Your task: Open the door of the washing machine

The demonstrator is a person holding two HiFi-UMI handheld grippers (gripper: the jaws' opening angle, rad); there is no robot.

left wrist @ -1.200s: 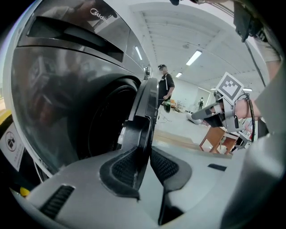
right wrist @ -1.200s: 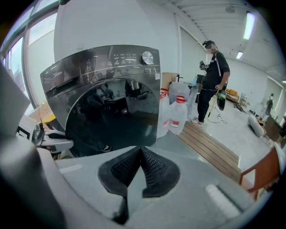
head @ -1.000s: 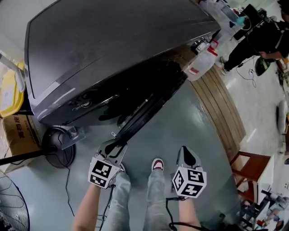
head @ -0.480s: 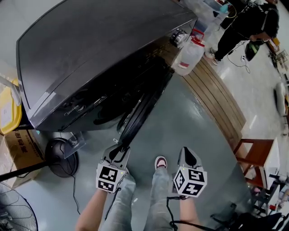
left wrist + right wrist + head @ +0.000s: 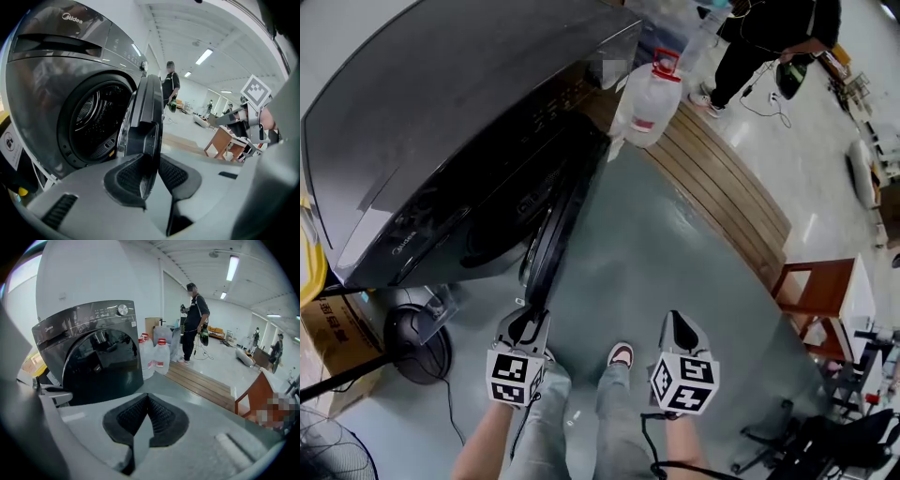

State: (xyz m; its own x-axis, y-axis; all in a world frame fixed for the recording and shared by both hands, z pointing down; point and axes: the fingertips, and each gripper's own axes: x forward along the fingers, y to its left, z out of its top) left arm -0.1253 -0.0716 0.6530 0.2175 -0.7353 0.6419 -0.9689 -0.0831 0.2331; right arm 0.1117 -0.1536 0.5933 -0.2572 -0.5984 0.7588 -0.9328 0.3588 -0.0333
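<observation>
Door (image 5: 147,105) of the washing machine (image 5: 56,70) stands swung well out, its edge clamped in the left gripper (image 5: 151,174), while the right gripper (image 5: 147,414) beside it is pinched together and empty, so I judge little remains.

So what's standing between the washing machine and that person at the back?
Clear plastic jugs with red caps, clustered beside the washing machine, with the person beyond them. The right gripper view shows it best.

Bright ceiling strip lights (image 5: 233,267); sheen on washer top (image 5: 441,103) & floor (image 5: 694,281). Drum (image 5: 91,124) dim inside. Gripper views: heavy fisheye w/ dark corners, foreground soft.
</observation>
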